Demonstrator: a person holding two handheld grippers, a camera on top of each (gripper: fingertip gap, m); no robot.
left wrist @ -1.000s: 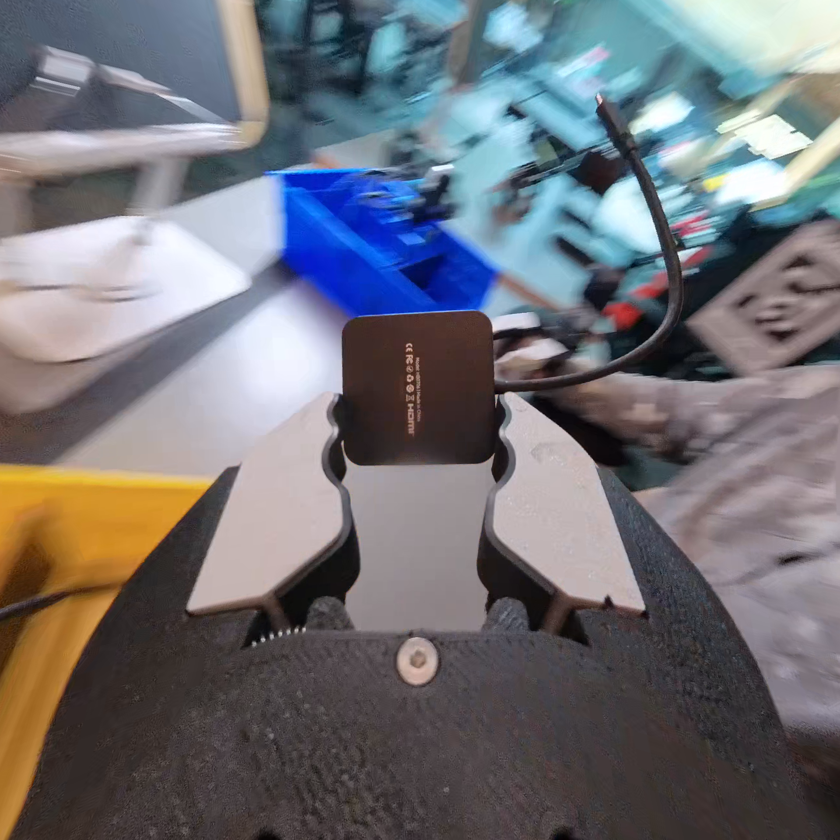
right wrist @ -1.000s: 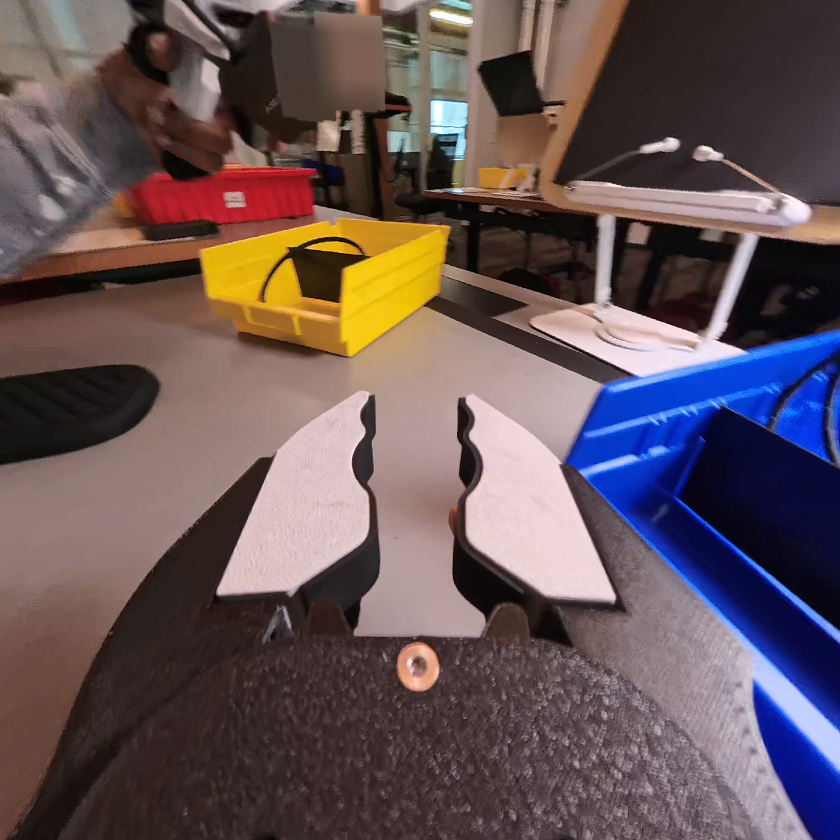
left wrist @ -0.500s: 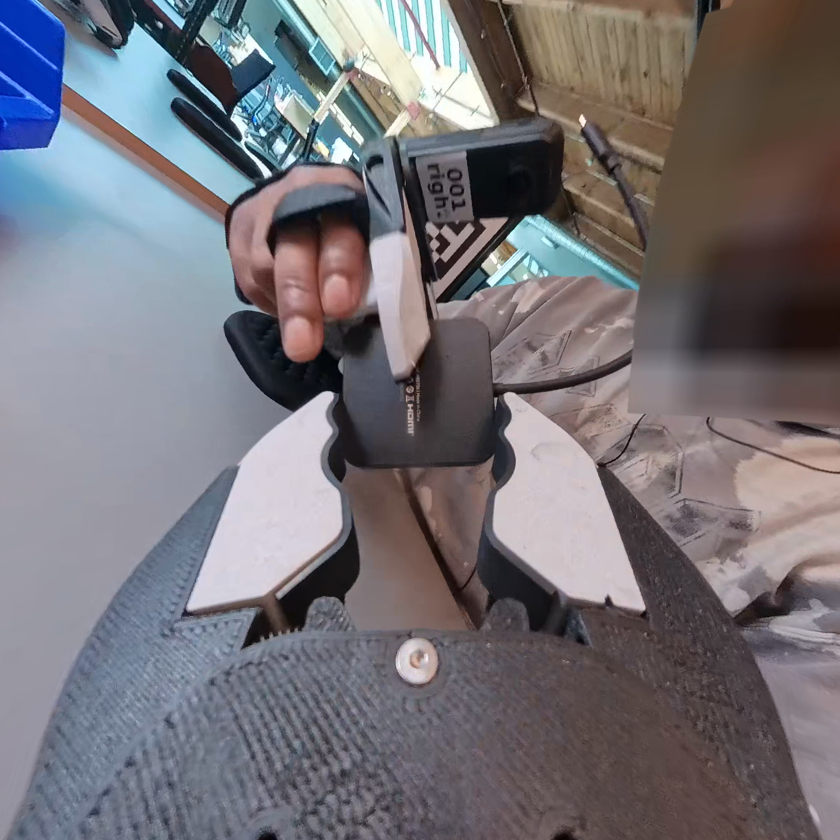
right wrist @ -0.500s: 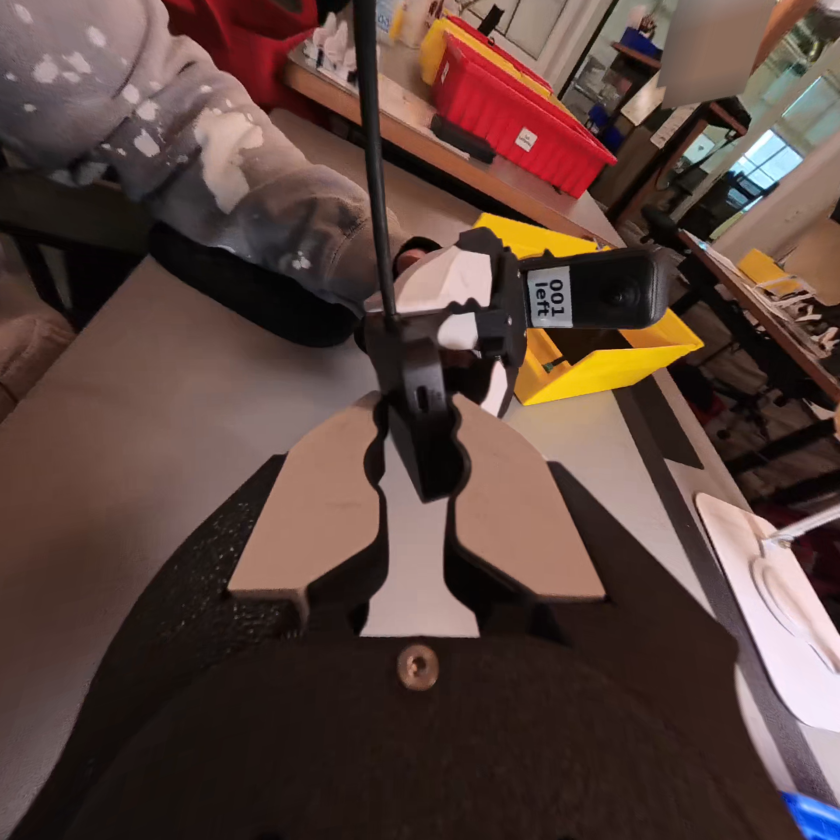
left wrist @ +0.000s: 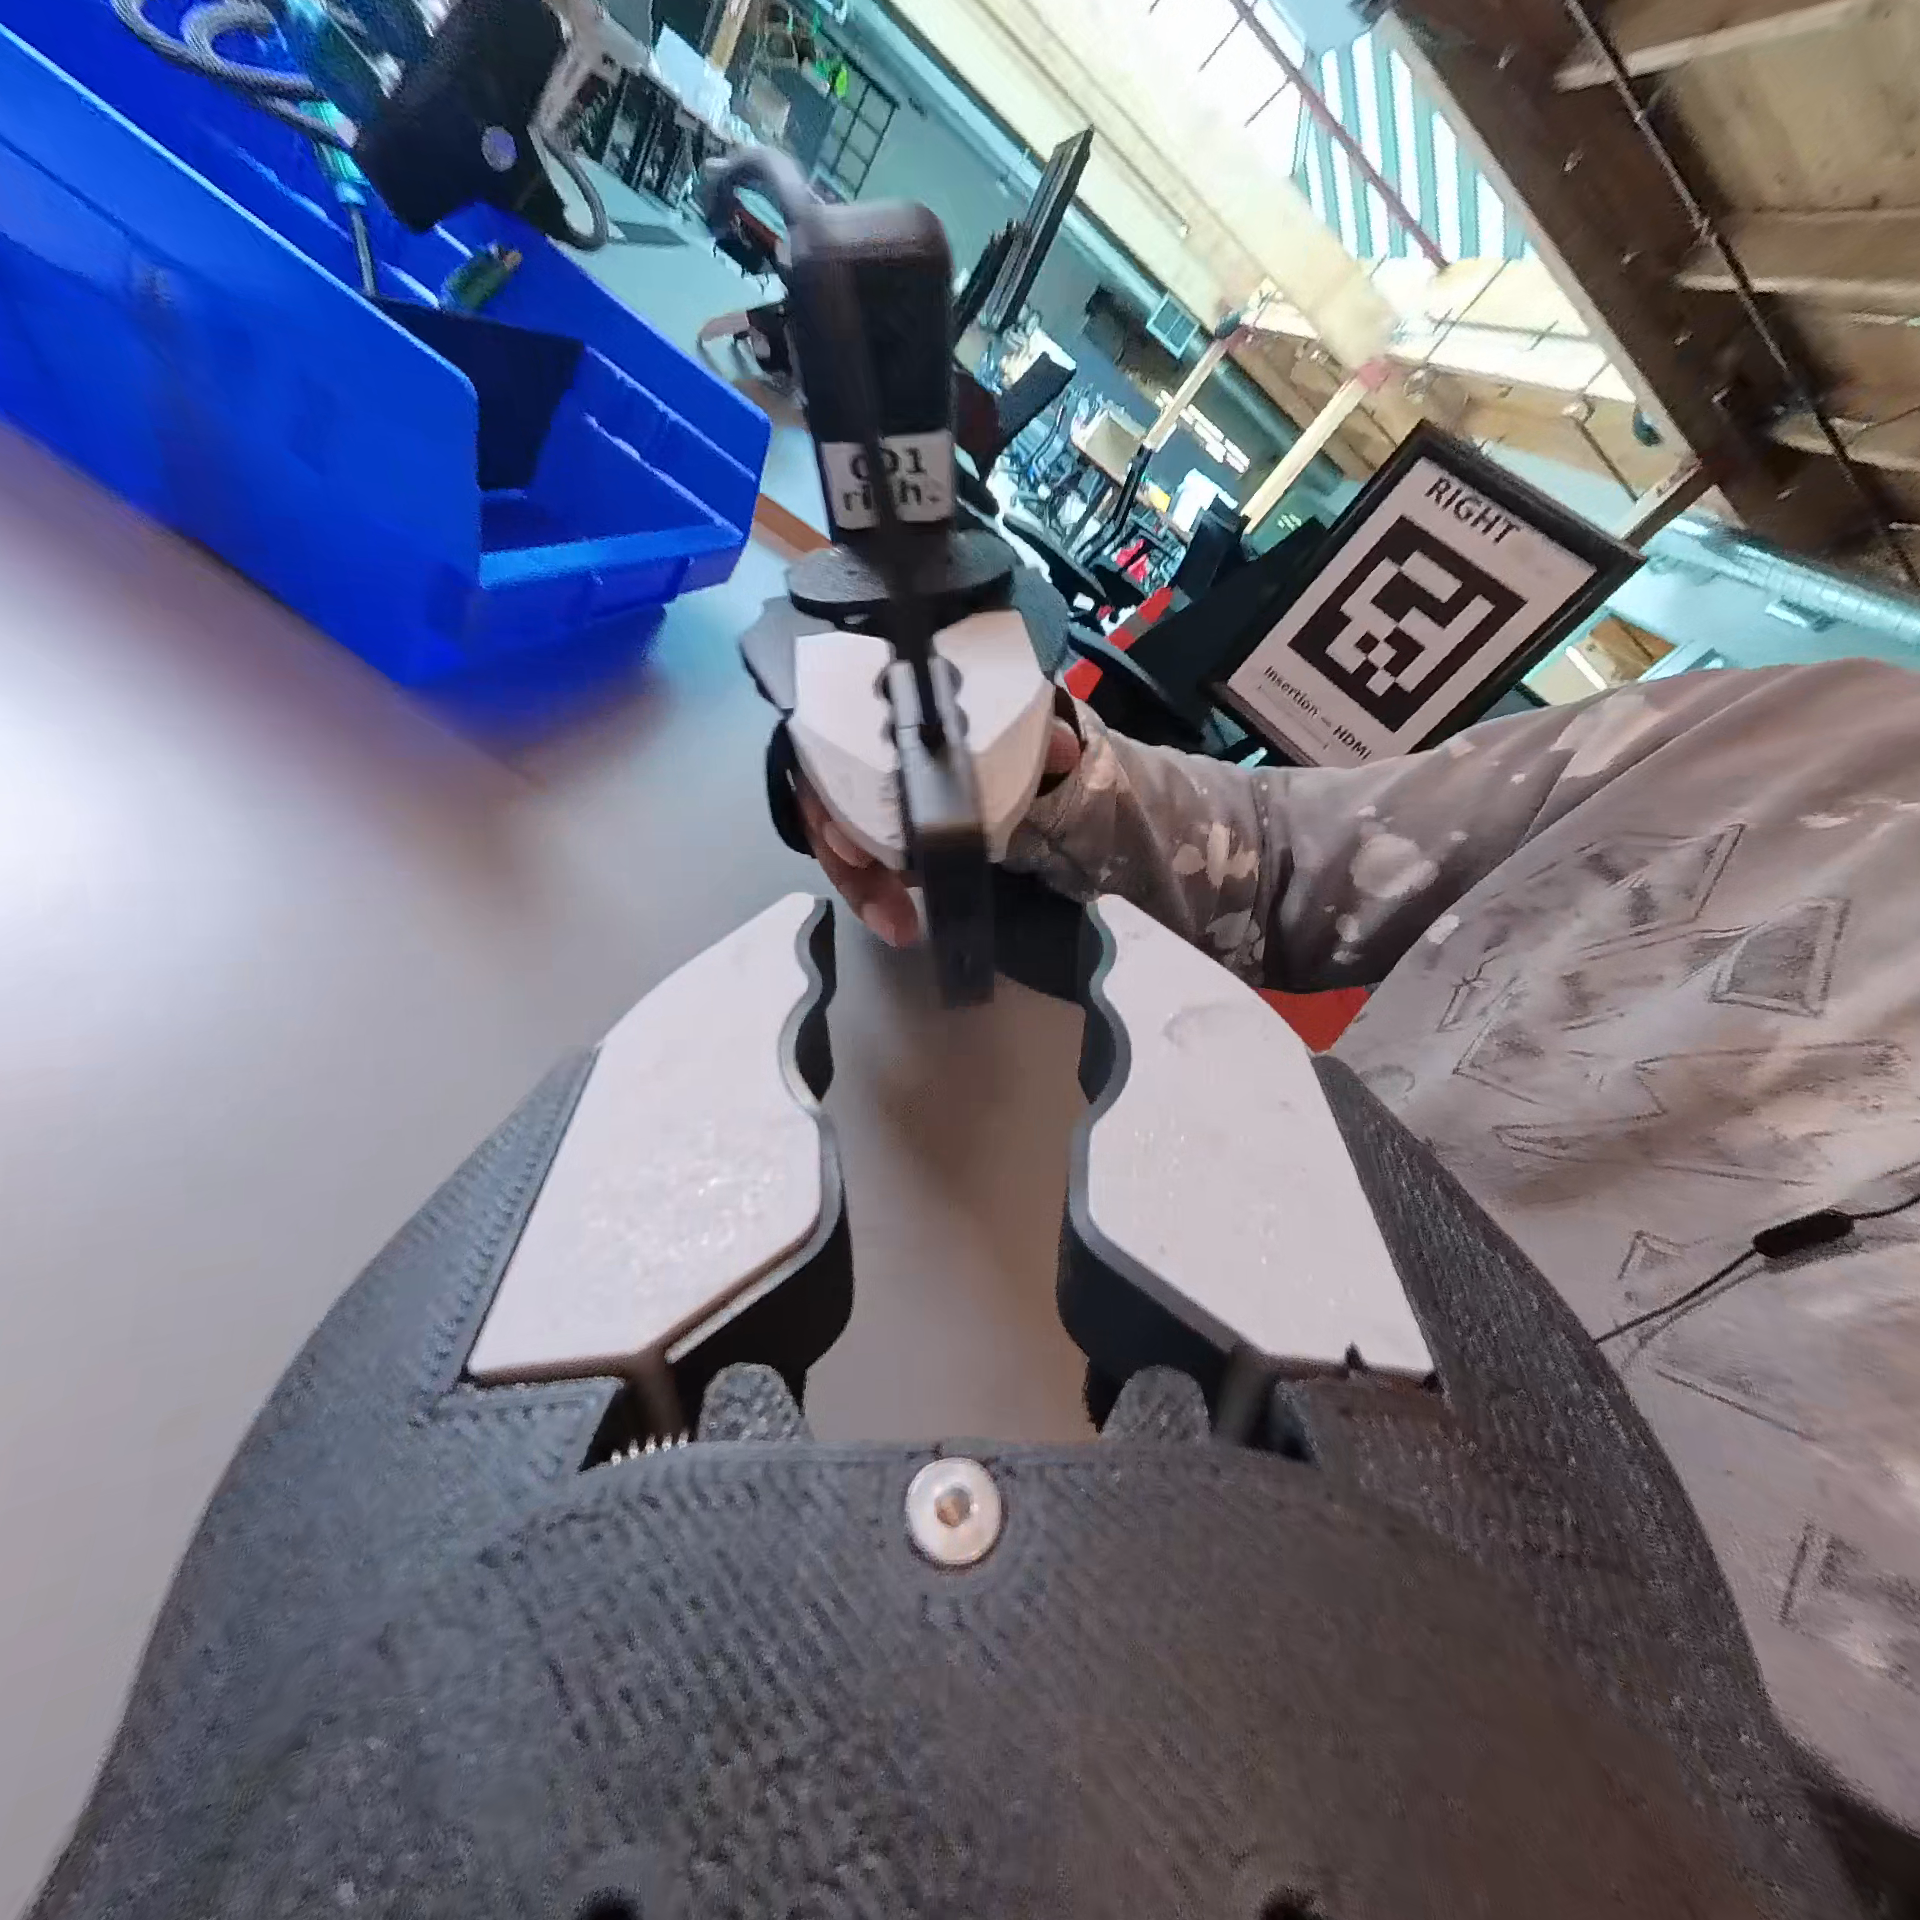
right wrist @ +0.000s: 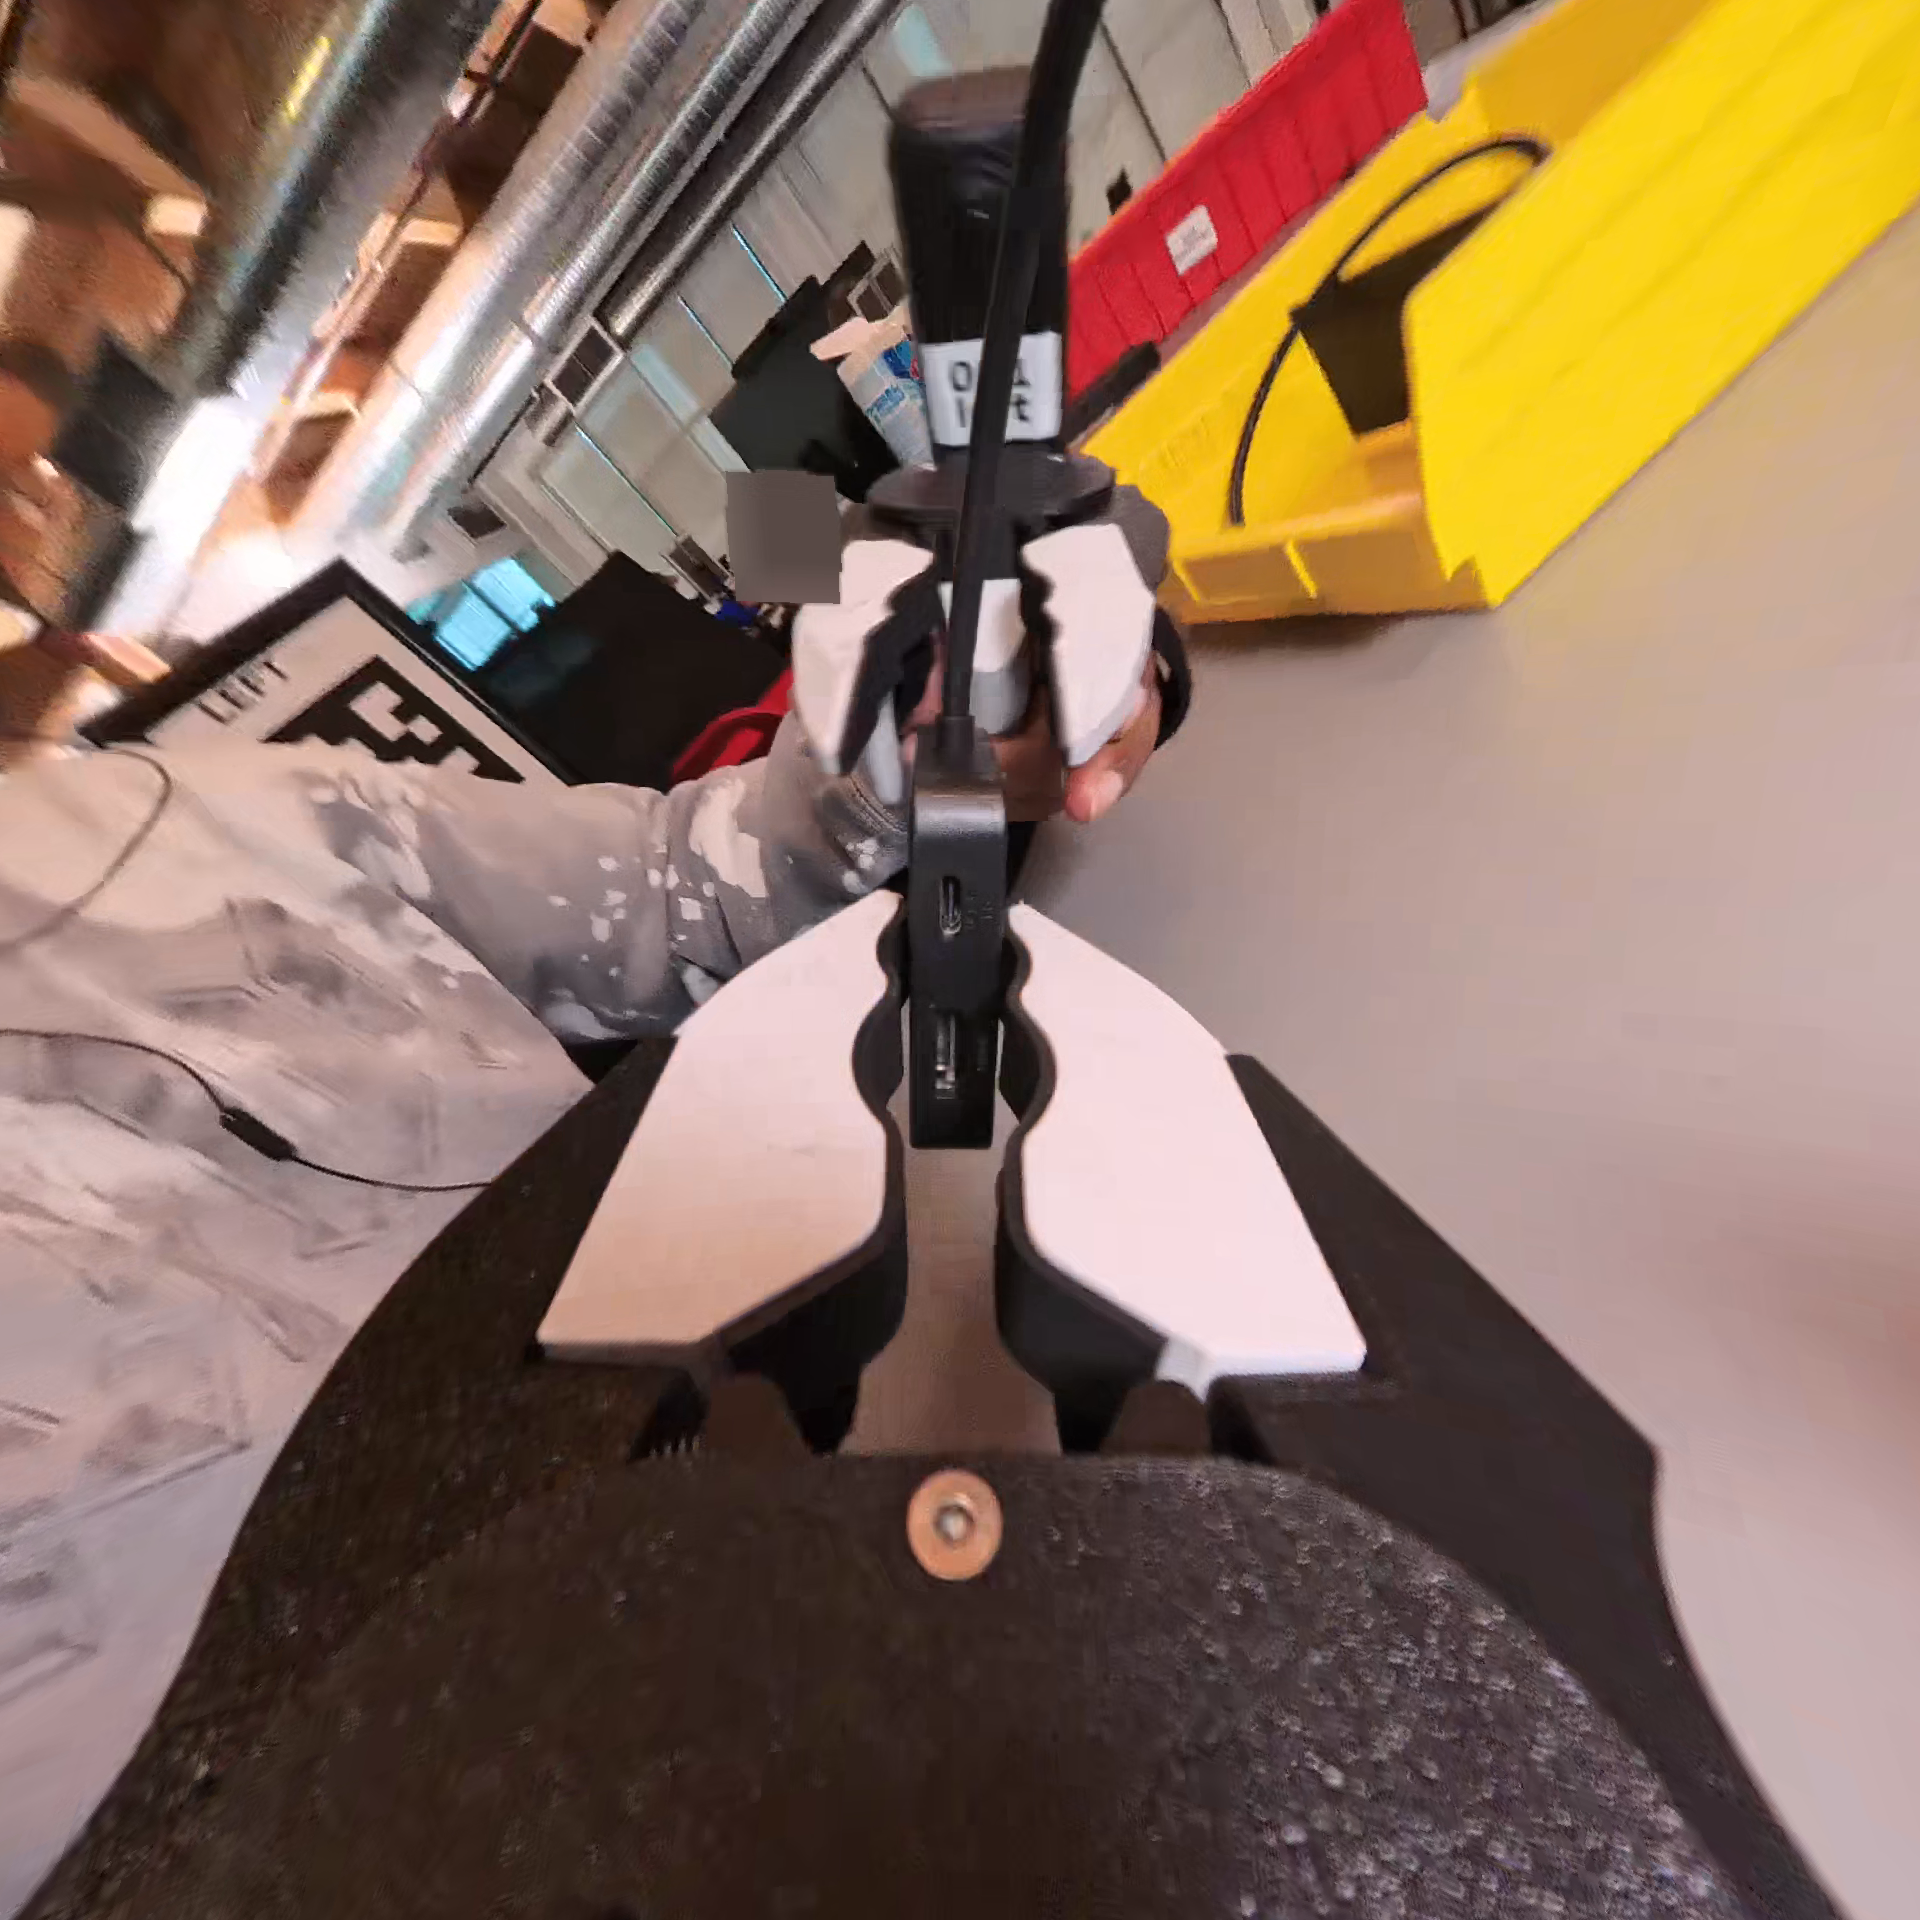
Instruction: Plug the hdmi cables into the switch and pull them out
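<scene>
The switch is a small flat black box, seen edge-on with two ports on its near edge. My right gripper is shut on it, pads on its two flat faces, above the grey table. A black cable runs up from its far end. My left gripper is open and empty, fingertips on either side of the switch and not touching it. In the left wrist view my right gripper faces me, holding the switch. In the right wrist view my left gripper is open behind it.
A yellow bin holding a black box and cable stands on the table at the right, with a red bin behind it. A blue bin of cables stands far left. A framed marker sign stands by the person's sleeve.
The switch has passed from my left gripper to my right. My left gripper opened and let go. My right gripper closed on the switch, and both views have swung round.
</scene>
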